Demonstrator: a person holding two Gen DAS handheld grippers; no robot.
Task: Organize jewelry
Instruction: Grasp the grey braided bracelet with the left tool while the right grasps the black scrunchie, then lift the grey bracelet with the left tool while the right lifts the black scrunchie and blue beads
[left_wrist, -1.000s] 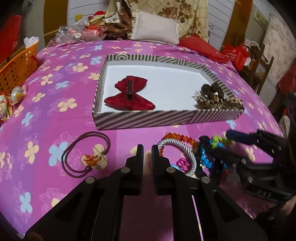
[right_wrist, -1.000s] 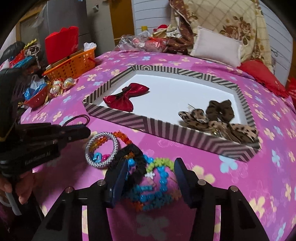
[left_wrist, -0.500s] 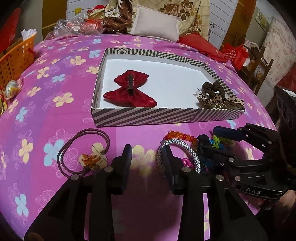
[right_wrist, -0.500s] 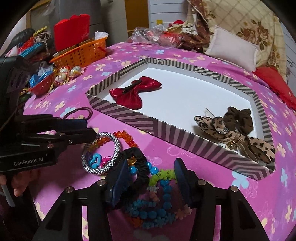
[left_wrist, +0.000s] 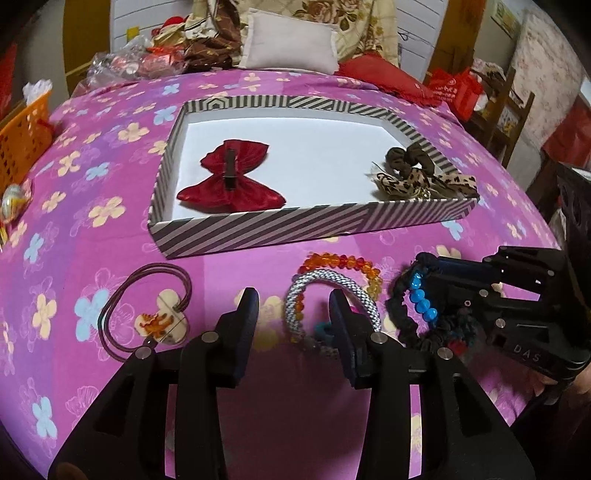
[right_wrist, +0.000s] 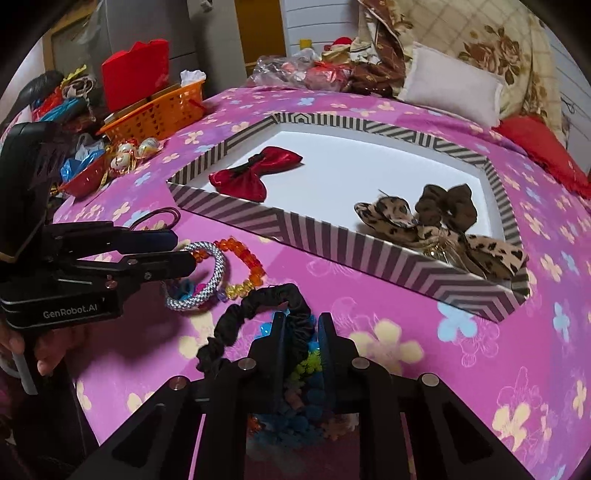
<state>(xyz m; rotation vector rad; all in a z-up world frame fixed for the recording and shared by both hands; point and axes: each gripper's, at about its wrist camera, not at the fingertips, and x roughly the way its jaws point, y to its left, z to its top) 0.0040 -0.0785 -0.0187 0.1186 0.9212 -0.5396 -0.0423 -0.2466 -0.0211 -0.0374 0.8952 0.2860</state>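
Dim warm indoor light; soft shadows; strong fisheye bending, dark vignetted corners; near foreground blurred.

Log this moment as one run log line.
right gripper: shut on black scrunchie | left gripper: open over white bangle | striped tray: holds red bow

Glossy satin red bow (left_wrist: 231, 181), ruched matt black cloth scrunchie (right_wrist: 258, 310), translucent glossy orange beads (left_wrist: 340, 260).

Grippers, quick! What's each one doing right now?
Left gripper: open, holding nothing.
Right gripper: shut on the black scrunchie.
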